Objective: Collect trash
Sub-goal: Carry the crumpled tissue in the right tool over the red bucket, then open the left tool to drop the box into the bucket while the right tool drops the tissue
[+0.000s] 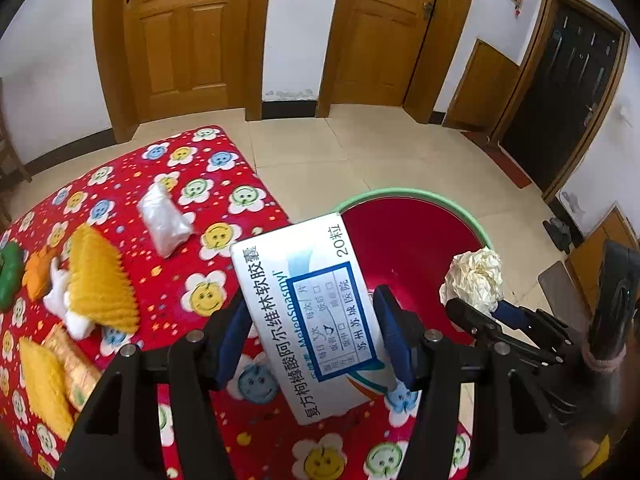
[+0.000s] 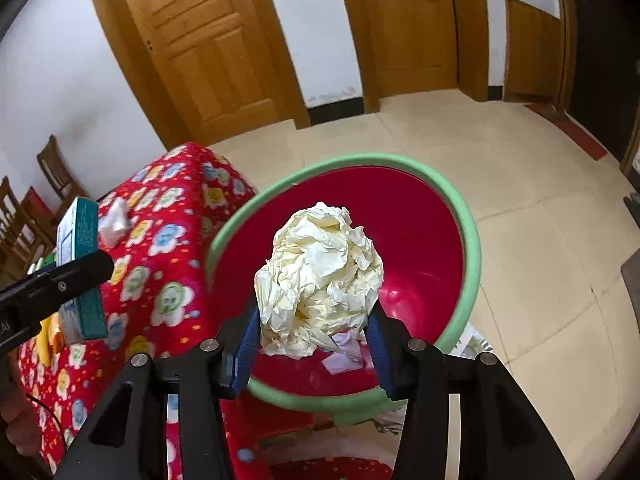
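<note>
My left gripper [image 1: 312, 344] is shut on a white medicine box [image 1: 308, 312] with blue print, held over the table edge beside the red bin [image 1: 404, 240] with a green rim. My right gripper [image 2: 314, 344] is shut on a crumpled ball of pale yellow paper [image 2: 320, 276], held above the red bin [image 2: 424, 240]. A scrap of white paper [image 2: 346, 354] lies inside the bin. The paper ball [image 1: 474, 276] and right gripper also show in the left wrist view. The box [image 2: 80, 268] and left gripper show at the left of the right wrist view.
The table has a red cloth with smiley flowers [image 1: 208, 184]. On it lie a white crumpled plastic wrapper [image 1: 164, 220], yellow spiky pieces [image 1: 100, 280] and orange, green and white toys [image 1: 36, 276]. Wooden doors [image 1: 188, 36] stand behind; chairs [image 2: 52, 176] at the left.
</note>
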